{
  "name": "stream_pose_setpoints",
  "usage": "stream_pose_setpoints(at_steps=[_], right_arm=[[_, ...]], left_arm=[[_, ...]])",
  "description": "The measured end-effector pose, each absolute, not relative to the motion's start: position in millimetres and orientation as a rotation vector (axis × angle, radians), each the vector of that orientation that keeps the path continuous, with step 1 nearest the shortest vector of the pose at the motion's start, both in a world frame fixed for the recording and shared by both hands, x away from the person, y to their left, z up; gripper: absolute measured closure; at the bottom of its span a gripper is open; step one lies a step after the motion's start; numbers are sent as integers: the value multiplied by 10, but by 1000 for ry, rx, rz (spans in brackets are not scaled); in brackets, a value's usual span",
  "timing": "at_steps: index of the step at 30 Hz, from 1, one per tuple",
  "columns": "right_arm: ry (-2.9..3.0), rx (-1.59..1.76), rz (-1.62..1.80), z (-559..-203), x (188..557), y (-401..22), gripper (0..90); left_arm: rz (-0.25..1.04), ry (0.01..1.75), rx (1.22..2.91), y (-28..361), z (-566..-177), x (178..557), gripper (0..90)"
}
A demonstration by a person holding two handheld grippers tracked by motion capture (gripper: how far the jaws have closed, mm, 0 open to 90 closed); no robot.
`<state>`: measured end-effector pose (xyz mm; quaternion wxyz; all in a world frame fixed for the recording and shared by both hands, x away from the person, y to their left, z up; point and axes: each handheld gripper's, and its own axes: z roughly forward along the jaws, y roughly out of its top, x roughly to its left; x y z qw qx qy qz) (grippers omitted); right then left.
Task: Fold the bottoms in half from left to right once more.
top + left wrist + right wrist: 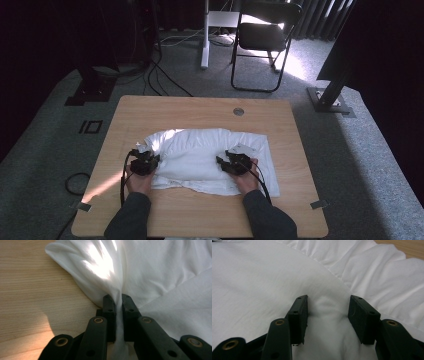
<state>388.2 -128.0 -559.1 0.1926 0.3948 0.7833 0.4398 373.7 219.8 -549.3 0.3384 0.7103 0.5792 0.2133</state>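
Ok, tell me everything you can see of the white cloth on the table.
The white cloth is soft, plain fabric, crumpled and bunched in thick rounded folds, lying across the middle of the wooden table. Sunlight brightens its far left corner. Its near edge is uneven. The left claw is shut on a gathered pinch at its left edge, with fabric pulled into creases between the jaws. The right claw rests on its right part, jaws apart, with a small raised fold between them.

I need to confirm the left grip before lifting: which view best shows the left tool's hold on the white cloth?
The left gripper view: the left tool pinches a bunched fold of the white cloth. The high view shows it at the cloth's left edge, grip hidden. The right gripper view shows cloth around the right tool.
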Motion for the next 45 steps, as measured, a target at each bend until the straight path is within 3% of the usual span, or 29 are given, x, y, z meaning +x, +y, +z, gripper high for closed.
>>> stream_pose_setpoints(at_steps=[10, 22, 34, 45], right_arm=[[2208, 1143, 1208, -5530, 3878, -1268, 489], [2198, 1108, 1205, -5241, 3874, -1059, 411], [2302, 1105, 1025, -5423, 3965, -840, 413], [2278, 1113, 1073, -5489, 3973, -813, 419]], left_arm=[[521, 1470, 1773, 2324, -5381, 3715, 865], [531, 1422, 1737, 2342, -5203, 3712, 866], [545, 1314, 1696, 2287, -4836, 3693, 869], [579, 1206, 1702, 2128, -4540, 3654, 869]])
